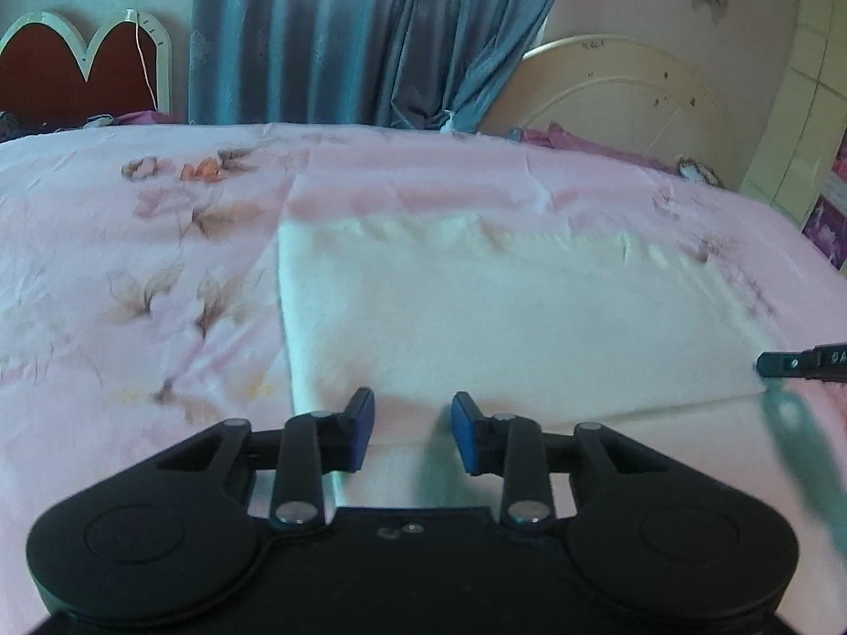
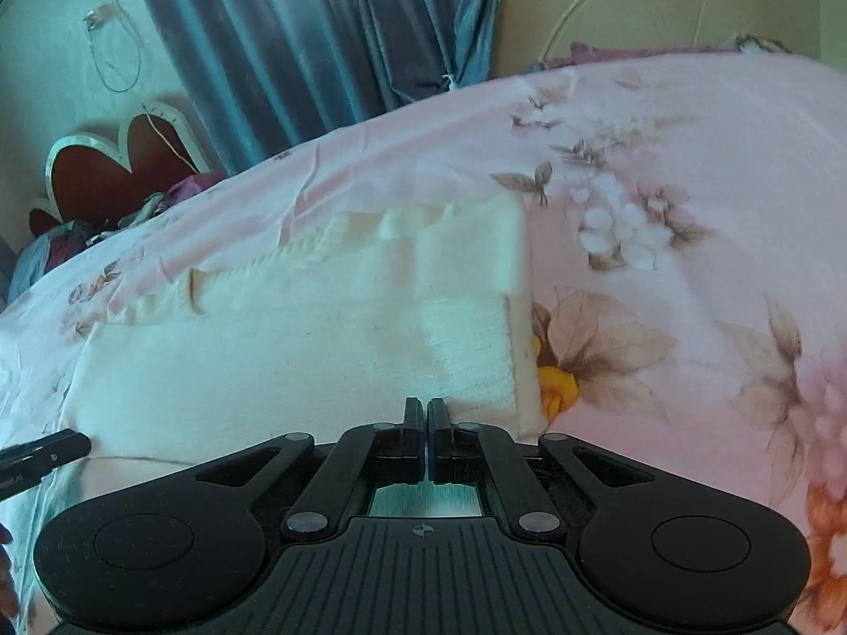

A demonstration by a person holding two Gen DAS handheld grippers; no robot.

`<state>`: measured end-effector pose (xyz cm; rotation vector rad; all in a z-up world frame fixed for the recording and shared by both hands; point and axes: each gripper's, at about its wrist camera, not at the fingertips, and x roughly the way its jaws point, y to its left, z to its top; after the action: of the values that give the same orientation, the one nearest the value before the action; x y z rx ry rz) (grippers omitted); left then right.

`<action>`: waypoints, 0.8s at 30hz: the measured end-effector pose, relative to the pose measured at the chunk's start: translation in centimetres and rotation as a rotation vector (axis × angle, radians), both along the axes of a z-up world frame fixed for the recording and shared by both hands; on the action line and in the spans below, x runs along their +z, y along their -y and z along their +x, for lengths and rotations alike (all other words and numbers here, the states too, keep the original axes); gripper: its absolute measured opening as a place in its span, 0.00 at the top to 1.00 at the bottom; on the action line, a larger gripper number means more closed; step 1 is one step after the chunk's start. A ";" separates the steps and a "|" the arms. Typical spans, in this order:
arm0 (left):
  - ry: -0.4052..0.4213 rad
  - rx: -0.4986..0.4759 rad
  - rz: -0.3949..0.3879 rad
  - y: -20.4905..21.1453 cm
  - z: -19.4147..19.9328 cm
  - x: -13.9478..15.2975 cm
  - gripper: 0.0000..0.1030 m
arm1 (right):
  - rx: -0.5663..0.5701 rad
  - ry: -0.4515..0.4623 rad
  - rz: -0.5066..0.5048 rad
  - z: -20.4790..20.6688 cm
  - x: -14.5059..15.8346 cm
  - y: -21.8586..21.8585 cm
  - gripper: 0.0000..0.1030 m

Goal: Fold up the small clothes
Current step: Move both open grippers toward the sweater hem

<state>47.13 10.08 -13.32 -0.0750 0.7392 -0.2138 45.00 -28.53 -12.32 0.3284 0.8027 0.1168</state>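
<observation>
No readable text — only blurred, partial marks.

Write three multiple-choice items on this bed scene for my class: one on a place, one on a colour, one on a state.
1. Where does the folded garment lie?
A. on the bedspread
B. on a chair
C. on the floor

2. What colour is the curtain?
A. red
B. blue-grey
C. yellow

3. How do the left gripper and right gripper stand?
A. both open
B. both shut
C. left open, right shut

Key: 1 A, pink floral cloth surrounds it; 2 B, it hangs blue-grey behind the bed; 3 C, left fingers stand apart, right fingers meet.
</observation>
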 end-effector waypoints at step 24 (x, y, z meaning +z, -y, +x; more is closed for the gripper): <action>0.001 -0.171 0.066 4.5 9.8 -0.5 0.42 | 0.176 0.051 -0.034 7.9 1.2 -11.7 0.52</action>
<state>56.93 5.59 -13.80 0.0517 0.7519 -0.3525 52.86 -16.82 -11.13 0.2219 0.7813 0.2748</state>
